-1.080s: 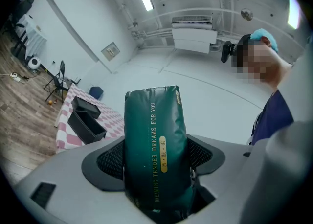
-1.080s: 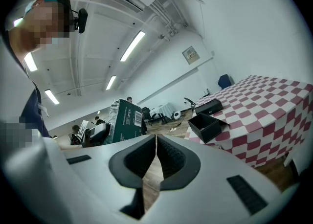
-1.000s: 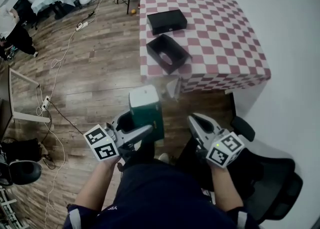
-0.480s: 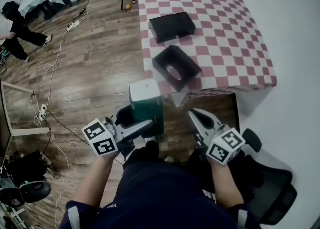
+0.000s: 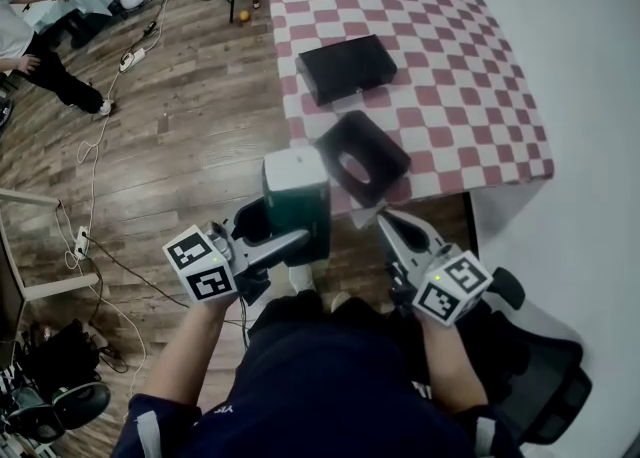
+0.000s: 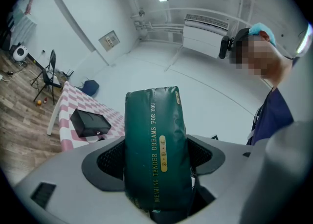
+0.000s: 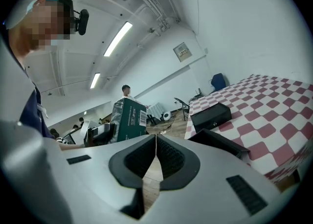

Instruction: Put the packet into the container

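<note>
The left gripper (image 5: pixel 278 236) is clamped on the lower part of a dark green foil packet with gold lettering and a pale top (image 6: pixel 156 149); its jaws press in from both sides and most of the packet stands up clear above them. The right gripper (image 7: pixel 155 145) holds nothing, its dark pads closed on each other. Both sit low in front of the person, over the brown wooden floor (image 5: pixel 180 146). The packet is short of the table with the red-and-white checked cloth (image 5: pixel 450 66) and not yet above it. Just ahead of the packet, at the table's near edge, lies the open black box (image 5: pixel 362 158) that I take for the container; a closed flat black box (image 5: pixel 345 68) rests further back.

The main risk, as I judge it, is the open box's place. It sits so close to the cloth's edge that a nudge from the packet's bottom corner could push it askew or off the table. The packet is also gripped low, so it may tip between the pads as it is swung over, and then catch the rim rather than drop inside.

The left forearm reaches forward from the body, elbow bent, the gripper tilted upward towards the ceiling. The right forearm lies alongside it, its closed jaws aimed at the table's near edge
</note>
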`<state>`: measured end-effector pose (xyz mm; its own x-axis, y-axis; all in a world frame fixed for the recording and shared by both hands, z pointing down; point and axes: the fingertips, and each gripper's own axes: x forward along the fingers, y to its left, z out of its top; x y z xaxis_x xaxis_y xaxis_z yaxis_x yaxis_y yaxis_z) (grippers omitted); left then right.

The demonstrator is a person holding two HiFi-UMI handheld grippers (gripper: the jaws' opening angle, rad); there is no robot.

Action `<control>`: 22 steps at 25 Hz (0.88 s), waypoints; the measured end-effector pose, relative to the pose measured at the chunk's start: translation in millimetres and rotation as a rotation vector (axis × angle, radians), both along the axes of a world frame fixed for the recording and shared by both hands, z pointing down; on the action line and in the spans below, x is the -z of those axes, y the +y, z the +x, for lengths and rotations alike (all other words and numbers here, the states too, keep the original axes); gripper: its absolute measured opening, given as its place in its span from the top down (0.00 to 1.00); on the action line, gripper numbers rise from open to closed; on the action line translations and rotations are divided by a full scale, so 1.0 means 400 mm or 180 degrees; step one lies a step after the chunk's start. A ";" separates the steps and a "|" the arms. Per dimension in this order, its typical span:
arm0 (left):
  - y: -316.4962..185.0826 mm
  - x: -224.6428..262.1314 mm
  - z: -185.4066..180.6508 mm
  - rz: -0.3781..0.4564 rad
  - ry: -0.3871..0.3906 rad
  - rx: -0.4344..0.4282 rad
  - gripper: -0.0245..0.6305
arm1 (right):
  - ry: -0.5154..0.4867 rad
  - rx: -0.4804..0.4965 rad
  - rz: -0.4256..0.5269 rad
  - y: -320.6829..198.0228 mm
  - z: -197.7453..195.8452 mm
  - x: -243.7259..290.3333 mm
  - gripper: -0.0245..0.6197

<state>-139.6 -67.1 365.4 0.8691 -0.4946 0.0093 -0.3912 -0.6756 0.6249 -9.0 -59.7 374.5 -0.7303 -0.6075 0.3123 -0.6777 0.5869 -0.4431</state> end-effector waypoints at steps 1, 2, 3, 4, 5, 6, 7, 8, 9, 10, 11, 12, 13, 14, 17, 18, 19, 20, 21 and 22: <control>-0.013 -0.001 -0.001 0.0006 -0.0006 -0.0010 0.35 | 0.0006 -0.0003 0.0001 -0.010 -0.002 0.000 0.94; -0.024 -0.002 -0.001 0.0010 -0.0018 -0.0023 0.35 | 0.0009 -0.0010 -0.0001 -0.020 -0.002 0.001 0.94; -0.036 -0.005 0.000 0.0009 -0.0036 -0.0037 0.35 | 0.0008 -0.0022 -0.0008 -0.029 -0.001 0.000 0.94; -0.049 -0.009 0.002 0.0003 -0.0060 -0.0053 0.35 | 0.0005 -0.0039 -0.0019 -0.038 0.001 -0.002 0.94; -0.062 -0.014 0.004 -0.0004 -0.0089 -0.0070 0.35 | 0.0004 -0.0058 -0.0030 -0.048 0.005 -0.006 0.94; -0.077 -0.019 0.007 -0.0006 -0.0123 -0.0087 0.35 | 0.0006 -0.0074 -0.0038 -0.058 0.009 -0.010 0.94; -0.093 -0.024 0.012 0.0004 -0.0161 -0.0107 0.35 | 0.0009 -0.0085 -0.0042 -0.070 0.013 -0.015 0.94; -0.109 -0.027 0.017 0.0025 -0.0204 -0.0128 0.35 | 0.0012 -0.0091 -0.0044 -0.081 0.018 -0.017 0.94; -0.125 -0.028 0.022 0.0057 -0.0253 -0.0151 0.35 | 0.0010 -0.0093 -0.0045 -0.092 0.024 -0.019 0.94; -0.142 -0.029 0.029 0.0097 -0.0312 -0.0176 0.35 | 0.0003 -0.0093 -0.0047 -0.103 0.029 -0.020 0.94; -0.158 -0.030 0.038 0.0142 -0.0382 -0.0201 0.35 | -0.0004 -0.0094 -0.0048 -0.113 0.036 -0.021 0.94; -0.175 -0.032 0.048 0.0192 -0.0467 -0.0228 0.35 | -0.0010 -0.0094 -0.0049 -0.122 0.045 -0.023 0.94; -0.191 -0.035 0.059 0.0245 -0.0571 -0.0256 0.35 | -0.0014 -0.0093 -0.0053 -0.131 0.054 -0.026 0.94; -0.207 -0.039 0.072 0.0305 -0.0693 -0.0288 0.35 | -0.0019 -0.0093 -0.0065 -0.140 0.064 -0.031 0.94; -0.253 -0.055 0.120 0.0563 -0.1108 -0.0415 0.35 | -0.0041 -0.0115 -0.0122 -0.169 0.103 -0.049 0.94; -0.268 -0.060 0.137 0.0667 -0.1250 -0.0463 0.35 | -0.0047 -0.0129 -0.0138 -0.182 0.117 -0.055 0.94; -0.282 -0.066 0.153 0.0771 -0.1400 -0.0515 0.35 | -0.0056 -0.0147 -0.0159 -0.194 0.130 -0.062 0.94; -0.293 -0.073 0.169 0.0877 -0.1559 -0.0575 0.35 | -0.0070 -0.0170 -0.0187 -0.204 0.144 -0.069 0.94; -0.301 -0.082 0.186 0.0988 -0.1726 -0.0645 0.35 | -0.0087 -0.0197 -0.0220 -0.212 0.158 -0.076 0.94; -0.308 -0.093 0.203 0.1098 -0.1894 -0.0723 0.35 | -0.0102 -0.0227 -0.0253 -0.218 0.174 -0.084 0.94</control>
<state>-58.4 -190.1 402.4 0.8471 -0.3624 0.3887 -0.4251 -0.9010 0.0863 60.4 -147.1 408.2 -0.6965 -0.6325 0.3389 -0.7013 0.4997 -0.5084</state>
